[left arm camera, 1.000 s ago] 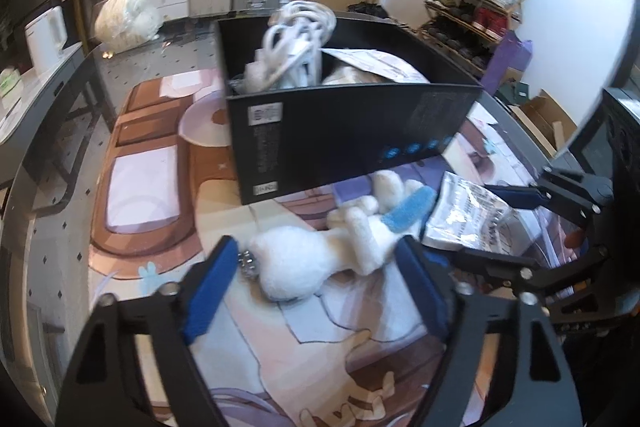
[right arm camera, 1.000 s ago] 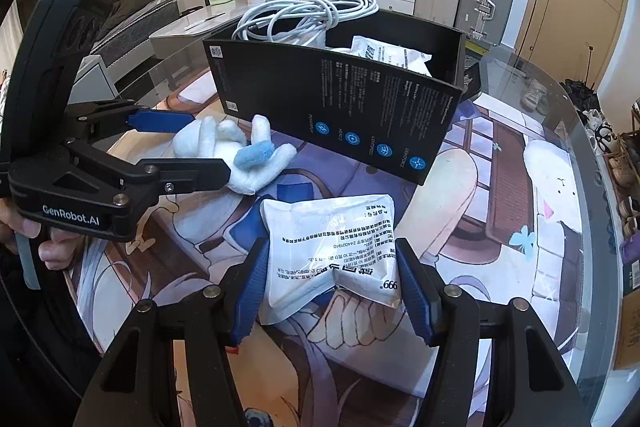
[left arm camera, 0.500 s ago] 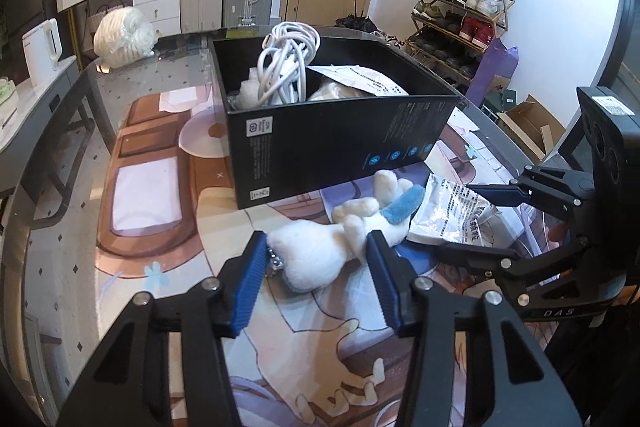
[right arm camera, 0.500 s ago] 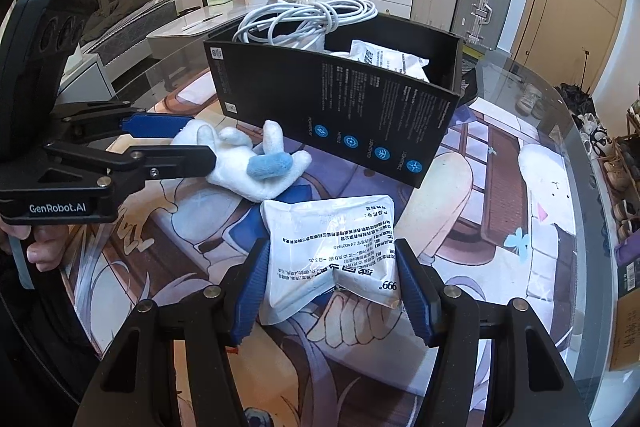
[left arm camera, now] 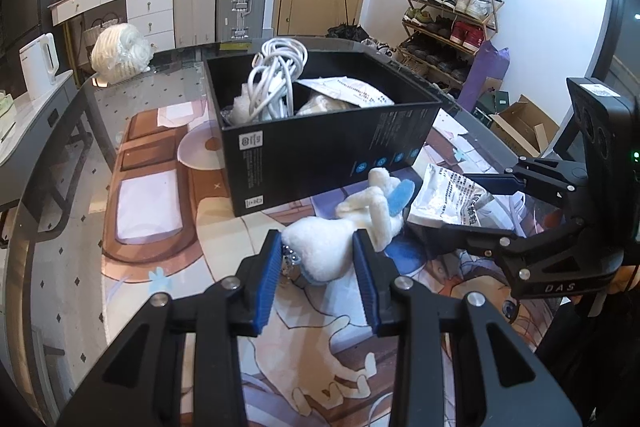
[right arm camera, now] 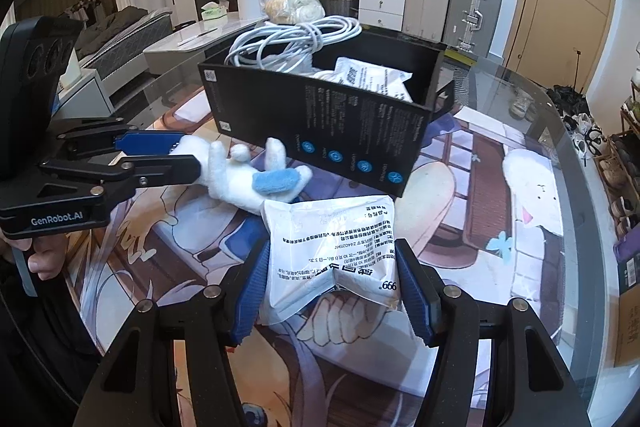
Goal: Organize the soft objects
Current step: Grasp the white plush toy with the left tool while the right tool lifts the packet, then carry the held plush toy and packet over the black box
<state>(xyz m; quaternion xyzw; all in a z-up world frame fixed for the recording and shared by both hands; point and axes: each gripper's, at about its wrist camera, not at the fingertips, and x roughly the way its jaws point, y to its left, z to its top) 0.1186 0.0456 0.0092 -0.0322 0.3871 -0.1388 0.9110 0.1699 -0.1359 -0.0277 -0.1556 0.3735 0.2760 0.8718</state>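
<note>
My left gripper (left arm camera: 316, 259) is shut on a white plush toy (left arm camera: 344, 227) with a blue patch, holding it just above the printed mat; it also shows in the right wrist view (right arm camera: 240, 175). My right gripper (right arm camera: 332, 283) is shut on a white printed packet (right arm camera: 336, 247), seen in the left wrist view (left arm camera: 448, 199) too. A black box (left arm camera: 328, 143) stands just behind both, holding a coiled white cable (left arm camera: 276, 79) and another white packet (left arm camera: 348, 93).
The glass table (right arm camera: 520, 99) carries a printed mat (left arm camera: 152, 195). A white bundle (left arm camera: 118, 53) lies at the table's far edge. Suitcases, drawers, a shoe rack (left arm camera: 452, 15) and cardboard boxes stand around the room.
My left gripper has closed on the plush toy and lifted its head end slightly. My right gripper has stayed shut on the packet, raised a little.
</note>
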